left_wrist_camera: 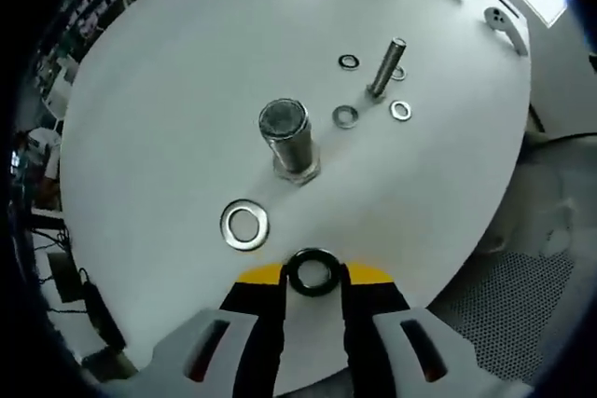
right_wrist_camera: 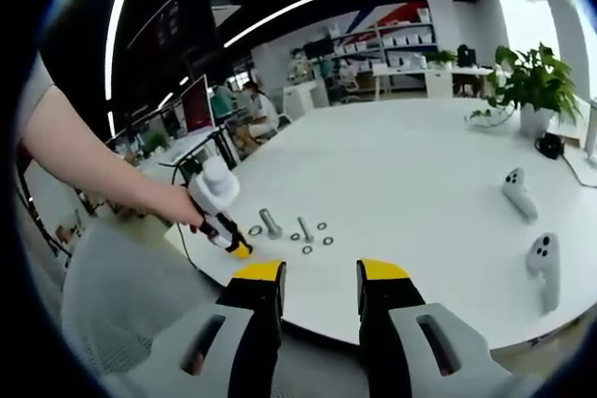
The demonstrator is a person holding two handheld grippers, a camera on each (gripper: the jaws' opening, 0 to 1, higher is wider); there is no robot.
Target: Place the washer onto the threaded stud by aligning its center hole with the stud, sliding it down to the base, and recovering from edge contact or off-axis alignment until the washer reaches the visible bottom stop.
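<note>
Steel washer (left_wrist_camera: 312,272) pinched in left tool (left_wrist_camera: 312,279), near thick stud (left_wrist_camera: 287,137).

- left gripper (left_wrist_camera: 312,277): yellow-tipped jaws closed in on a dark washer (left_wrist_camera: 312,271), pinched between the tips, held over the near edge of the white table (left_wrist_camera: 168,62)
- same gripper seen from the right gripper view, held in the person's hand (right_wrist_camera: 182,204), bare forearm (right_wrist_camera: 84,151) reaching in from the left, tips angled down at the table edge
- right gripper (right_wrist_camera: 320,279): jaws parted, nothing between them, level, hanging off the table's near edge
</note>
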